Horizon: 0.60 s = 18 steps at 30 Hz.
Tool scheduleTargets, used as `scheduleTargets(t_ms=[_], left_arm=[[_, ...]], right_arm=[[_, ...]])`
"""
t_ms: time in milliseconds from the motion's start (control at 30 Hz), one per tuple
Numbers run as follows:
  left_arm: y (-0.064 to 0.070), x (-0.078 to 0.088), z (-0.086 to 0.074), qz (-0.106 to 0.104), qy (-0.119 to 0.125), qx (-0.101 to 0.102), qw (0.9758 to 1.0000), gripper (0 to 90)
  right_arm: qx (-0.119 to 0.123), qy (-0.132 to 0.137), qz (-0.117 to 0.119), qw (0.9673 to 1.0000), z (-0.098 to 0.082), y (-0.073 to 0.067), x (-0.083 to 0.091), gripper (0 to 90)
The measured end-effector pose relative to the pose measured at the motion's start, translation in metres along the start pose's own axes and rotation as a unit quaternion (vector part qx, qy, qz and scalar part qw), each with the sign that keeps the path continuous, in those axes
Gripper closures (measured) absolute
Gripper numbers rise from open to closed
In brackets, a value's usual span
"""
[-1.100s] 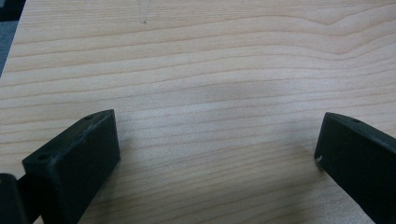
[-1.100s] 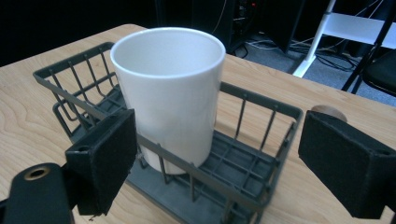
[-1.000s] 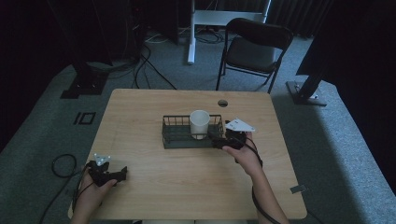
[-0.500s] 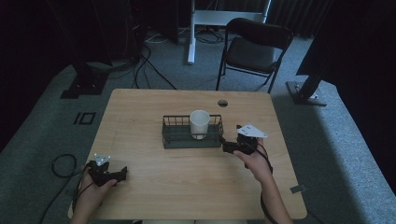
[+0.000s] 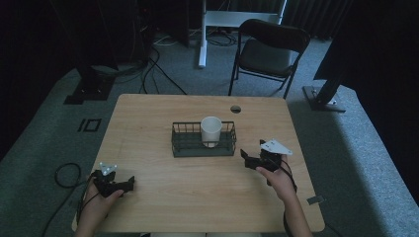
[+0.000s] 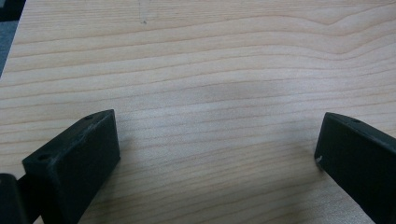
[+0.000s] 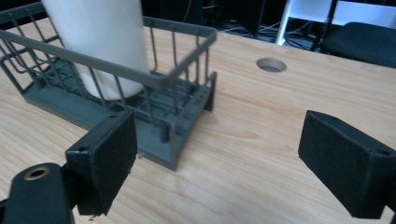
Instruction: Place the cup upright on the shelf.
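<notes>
A white cup (image 5: pixel 211 130) stands upright in the right half of a dark wire basket (image 5: pixel 188 143) at the middle of the wooden table (image 5: pixel 207 192). In the right gripper view the cup (image 7: pixel 98 42) and the basket (image 7: pixel 187 46) lie ahead and to the left. My right gripper (image 5: pixel 245 160) is open, just right of the basket, with nothing between its jaws (image 7: pixel 217 154). My left gripper (image 5: pixel 129 182) rests near the table's front left corner, open over bare wood (image 6: pixel 217 154).
A round cable hole (image 5: pixel 235 108) sits in the table behind the basket. A black folding chair (image 5: pixel 269 52) stands beyond the far edge. Cables (image 5: pixel 64 173) lie on the grey floor at the left.
My right gripper has drawn back from the basket's right end toward the front right, apart from the cup. The left gripper has not moved.
</notes>
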<state>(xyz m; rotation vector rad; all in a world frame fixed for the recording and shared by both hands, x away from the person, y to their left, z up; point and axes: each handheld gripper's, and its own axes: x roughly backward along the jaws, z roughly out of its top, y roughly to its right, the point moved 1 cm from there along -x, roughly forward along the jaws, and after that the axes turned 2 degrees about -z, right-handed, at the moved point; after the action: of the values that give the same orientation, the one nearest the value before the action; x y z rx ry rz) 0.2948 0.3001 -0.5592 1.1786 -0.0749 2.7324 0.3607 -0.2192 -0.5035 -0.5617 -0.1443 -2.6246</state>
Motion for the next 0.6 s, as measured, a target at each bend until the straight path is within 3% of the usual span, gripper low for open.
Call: scheduleTargets(t_ms=[367, 600], left_arm=[[0.000, 0.000, 0.000, 0.000, -0.001, -0.001, 1.0000, 0.3], [0.000, 0.000, 0.000, 0.000, -0.001, -0.001, 1.0000, 0.3]], right_arm=[[-0.003, -0.028, -0.014, 0.9995, -0.028, 0.015, 0.008, 11.5], [-0.020, -0.054, -0.033, 0.9978, -0.044, 0.028, 0.014, 11.5]])
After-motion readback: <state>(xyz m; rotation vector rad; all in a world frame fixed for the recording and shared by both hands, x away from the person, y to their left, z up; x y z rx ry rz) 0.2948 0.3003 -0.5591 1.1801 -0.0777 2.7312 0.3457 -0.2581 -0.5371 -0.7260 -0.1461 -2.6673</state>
